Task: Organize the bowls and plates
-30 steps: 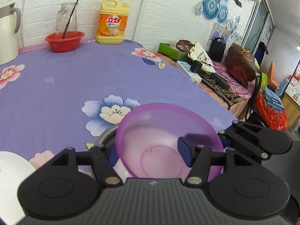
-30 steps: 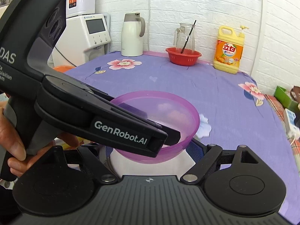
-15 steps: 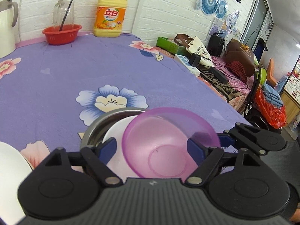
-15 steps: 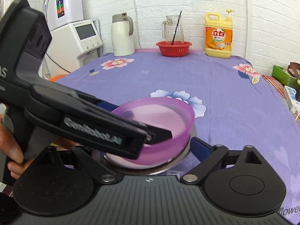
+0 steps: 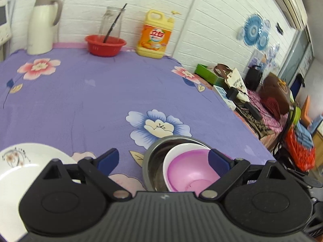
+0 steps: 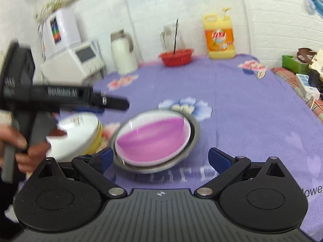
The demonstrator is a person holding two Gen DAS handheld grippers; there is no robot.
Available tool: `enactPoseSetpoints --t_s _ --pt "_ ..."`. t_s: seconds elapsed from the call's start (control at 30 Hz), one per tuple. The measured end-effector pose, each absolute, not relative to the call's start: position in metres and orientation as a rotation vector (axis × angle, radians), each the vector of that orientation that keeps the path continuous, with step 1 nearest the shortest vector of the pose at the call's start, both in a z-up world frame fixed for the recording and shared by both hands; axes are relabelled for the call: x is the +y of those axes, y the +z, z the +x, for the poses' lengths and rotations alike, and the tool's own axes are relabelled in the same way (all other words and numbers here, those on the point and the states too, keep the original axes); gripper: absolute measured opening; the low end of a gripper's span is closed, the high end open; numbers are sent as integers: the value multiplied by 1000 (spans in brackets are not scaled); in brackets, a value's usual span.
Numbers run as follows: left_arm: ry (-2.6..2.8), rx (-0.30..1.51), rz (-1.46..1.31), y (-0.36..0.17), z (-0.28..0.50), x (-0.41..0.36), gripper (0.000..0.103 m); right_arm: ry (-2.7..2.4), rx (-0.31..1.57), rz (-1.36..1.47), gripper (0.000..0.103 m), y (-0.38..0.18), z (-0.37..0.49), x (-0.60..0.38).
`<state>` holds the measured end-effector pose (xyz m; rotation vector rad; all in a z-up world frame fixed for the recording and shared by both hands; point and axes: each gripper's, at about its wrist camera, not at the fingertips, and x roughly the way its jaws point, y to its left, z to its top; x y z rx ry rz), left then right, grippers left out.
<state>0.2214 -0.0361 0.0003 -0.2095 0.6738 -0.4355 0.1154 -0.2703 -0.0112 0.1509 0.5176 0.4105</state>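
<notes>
A translucent pink bowl [image 5: 191, 173] [image 6: 153, 139] rests inside a white bowl [image 5: 181, 148], which sits in a steel bowl [image 5: 154, 161] [image 6: 194, 135] on the purple flowered tablecloth. My left gripper [image 5: 163, 159] [image 6: 119, 105] has its jaws opening wide. Its right pad is near the pink bowl's rim, and neither pad presses on it. A hand [image 6: 22, 147] holds it above a white plate [image 5: 18, 165] [image 6: 76, 133]. My right gripper [image 6: 162, 158] is open, just short of the steel bowl, with nothing gripped. The right wrist view is blurred.
At the back of the table stand a red basket [image 5: 105, 45] with a glass jar, a yellow detergent bottle [image 5: 154, 36] and a white jug [image 5: 43, 24]. A white appliance [image 6: 74, 60] sits at the back left. Boxes, bags and cables [image 5: 242, 92] crowd the right side past the table edge.
The left gripper let go of the pink bowl, which settled into the white bowl in the steel bowl. Its jaws widened and it swung left over the plate. The right gripper drew back.
</notes>
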Motion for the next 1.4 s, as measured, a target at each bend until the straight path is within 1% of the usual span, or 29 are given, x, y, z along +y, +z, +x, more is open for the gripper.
enactPoseSetpoints --t_s 0.1,0.33,0.5,0.6,0.87,1.03,1.4 --pt "-435 682 -233 -2 220 -34 94 378 453 201 103 -6 120 -274" --pt "-428 680 -231 -4 220 -34 94 325 563 149 103 -33 150 -268" --pt "-419 694 -230 -8 226 -37 94 327 556 81 103 -25 147 -262" --pt "-385 722 -228 -15 234 -39 94 325 552 103 103 -19 150 -265" --pt "-341 766 -187 -30 252 -49 94 217 741 191 103 -45 184 -262" --pt "-335 781 -158 -34 262 -54 94 213 740 230 103 -50 187 -260" --pt "-343 830 -105 -43 272 -61 94 197 707 187 103 -53 186 -247"
